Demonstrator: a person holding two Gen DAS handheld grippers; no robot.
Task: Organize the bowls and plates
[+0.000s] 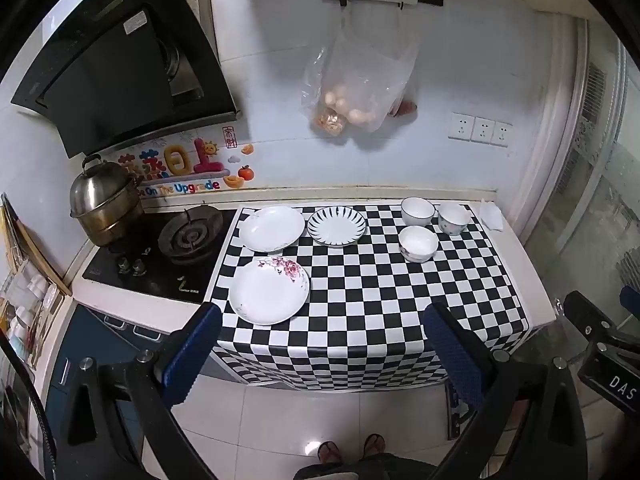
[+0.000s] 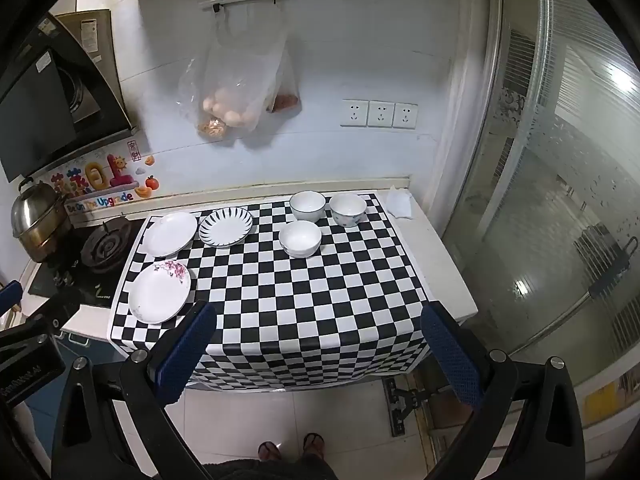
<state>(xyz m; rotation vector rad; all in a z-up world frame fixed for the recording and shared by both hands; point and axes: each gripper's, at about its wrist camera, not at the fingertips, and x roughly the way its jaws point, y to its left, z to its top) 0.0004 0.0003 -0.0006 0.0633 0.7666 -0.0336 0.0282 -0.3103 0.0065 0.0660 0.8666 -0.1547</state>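
Three plates and three bowls sit apart on the checkered cloth [image 1: 360, 288]. Largest first: the flowered plate [image 1: 269, 291] nearest the front edge, the plain white plate [image 1: 272, 227] behind it, the striped plate [image 1: 337, 226] beside that. Right of them, each showing a bare white inside: front bowl [image 1: 417, 242], rear bowl [image 1: 417, 211], patterned bowl [image 1: 453, 219]. Left gripper [image 1: 320, 344] and right gripper [image 2: 318, 340] hang spread wide, holding nothing. Only the left view shows the stove knobs [image 1: 132, 266].
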